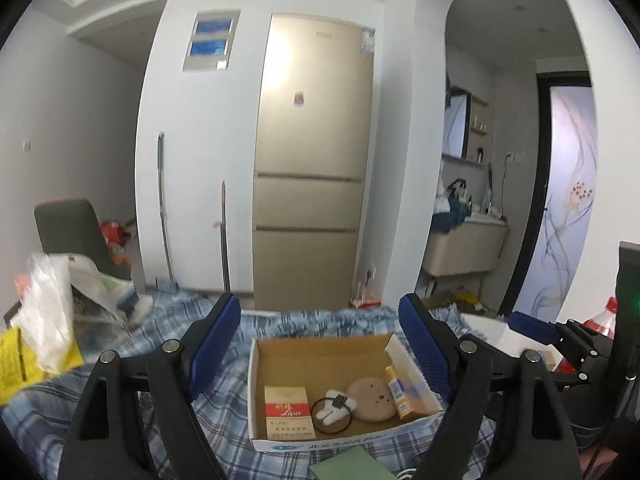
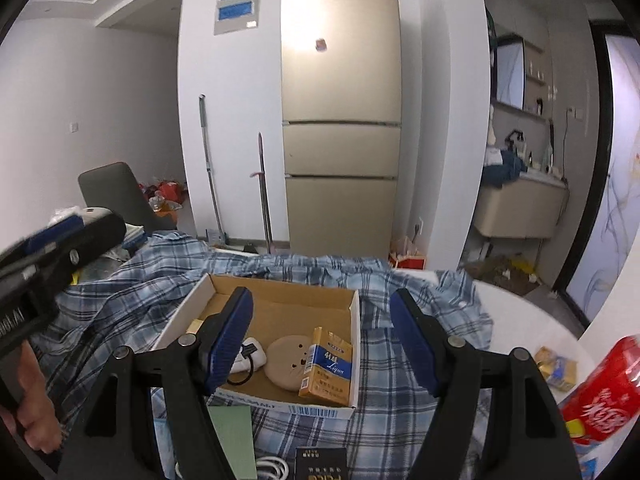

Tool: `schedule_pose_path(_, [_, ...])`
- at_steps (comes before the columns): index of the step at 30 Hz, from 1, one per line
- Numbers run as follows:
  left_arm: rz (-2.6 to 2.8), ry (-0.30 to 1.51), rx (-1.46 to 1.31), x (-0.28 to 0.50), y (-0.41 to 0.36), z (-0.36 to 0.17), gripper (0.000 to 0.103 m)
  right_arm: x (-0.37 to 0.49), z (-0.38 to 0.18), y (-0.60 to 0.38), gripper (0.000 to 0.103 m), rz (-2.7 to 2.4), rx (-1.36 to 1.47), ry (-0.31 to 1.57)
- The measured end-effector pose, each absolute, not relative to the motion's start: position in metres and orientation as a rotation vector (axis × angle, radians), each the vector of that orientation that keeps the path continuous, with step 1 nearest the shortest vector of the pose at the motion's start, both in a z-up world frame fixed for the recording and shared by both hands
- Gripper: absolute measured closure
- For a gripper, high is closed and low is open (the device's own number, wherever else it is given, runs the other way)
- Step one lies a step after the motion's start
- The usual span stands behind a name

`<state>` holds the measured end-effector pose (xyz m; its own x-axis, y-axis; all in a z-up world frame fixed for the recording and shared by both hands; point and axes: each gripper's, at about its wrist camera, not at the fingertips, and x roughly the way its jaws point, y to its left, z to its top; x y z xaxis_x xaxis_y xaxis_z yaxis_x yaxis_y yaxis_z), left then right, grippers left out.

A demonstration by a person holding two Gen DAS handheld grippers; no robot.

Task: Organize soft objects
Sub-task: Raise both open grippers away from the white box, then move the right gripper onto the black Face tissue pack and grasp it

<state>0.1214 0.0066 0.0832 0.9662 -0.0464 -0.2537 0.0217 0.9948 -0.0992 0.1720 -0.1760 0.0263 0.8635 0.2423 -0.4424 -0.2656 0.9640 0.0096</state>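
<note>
Blue plaid shirt (image 2: 320, 276) lies rumpled under cardboard box (image 2: 280, 304).

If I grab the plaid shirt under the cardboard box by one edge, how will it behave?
The plaid shirt lies rumpled in folds, so it will probably go limp and drape. The cardboard box rests on it, so pulling would likely drag or tip the box. It looks light.
</note>
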Motion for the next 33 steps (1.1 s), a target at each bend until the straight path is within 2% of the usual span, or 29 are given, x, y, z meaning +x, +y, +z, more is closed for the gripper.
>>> schedule_pose_path(11, [-0.034,0.205,-0.074,0.062,0.011,0.068,0.02,0.124,0.009,-0.179,0.033,0.277,-0.054,0.415])
schedule_pose_path(24, [-0.025,0.33,-0.087,0.076,0.021,0.01,0.02,0.132,-0.048,-0.177,0.033,0.27,-0.104,0.497])
schedule_pose_path(33, [-0.05,0.36,-0.087,0.078,0.017,0.002,0.02,0.132,-0.05,-0.188,0.033,0.275,-0.04,0.51])
